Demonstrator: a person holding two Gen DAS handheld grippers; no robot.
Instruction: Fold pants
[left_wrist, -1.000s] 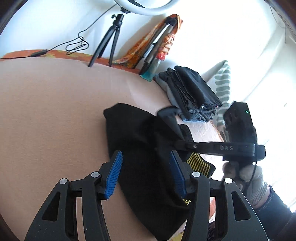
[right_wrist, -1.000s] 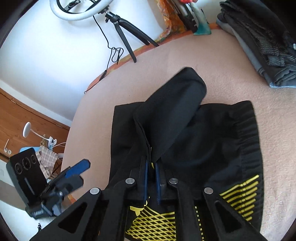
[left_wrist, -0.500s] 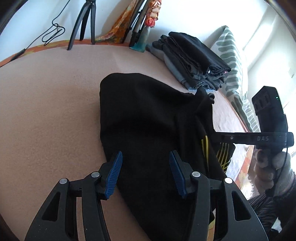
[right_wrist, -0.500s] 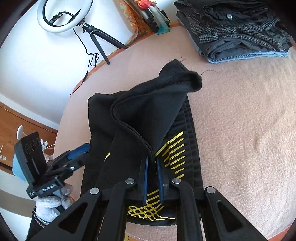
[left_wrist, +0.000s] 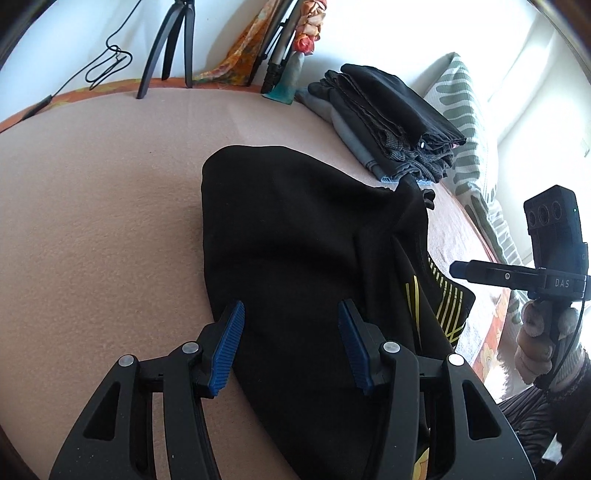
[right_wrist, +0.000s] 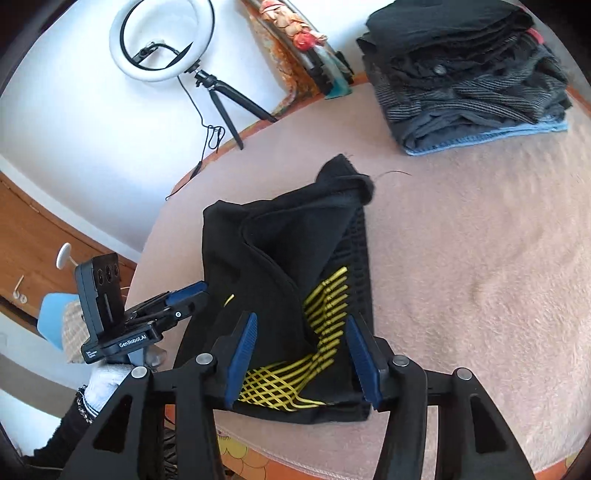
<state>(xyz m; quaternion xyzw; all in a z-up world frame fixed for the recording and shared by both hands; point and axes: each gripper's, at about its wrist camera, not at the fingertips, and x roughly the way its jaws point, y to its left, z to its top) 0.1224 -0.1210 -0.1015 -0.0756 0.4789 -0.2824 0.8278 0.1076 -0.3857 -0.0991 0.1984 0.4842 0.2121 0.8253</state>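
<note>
Black pants (right_wrist: 288, 280) lying folded near the blanket's (right_wrist: 480, 258) front edge; we're opening the right gripper (right_wrist: 301, 347), releasing them; left gripper (left_wrist: 291, 347) hovering half-open, empty.

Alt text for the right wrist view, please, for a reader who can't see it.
The right gripper, jaws opening and gripping nothing, hovers over black pants with yellow stripes, lying partly folded on a pink blanket. A pile of folded clothes sits beyond; the left gripper is at left.
</note>
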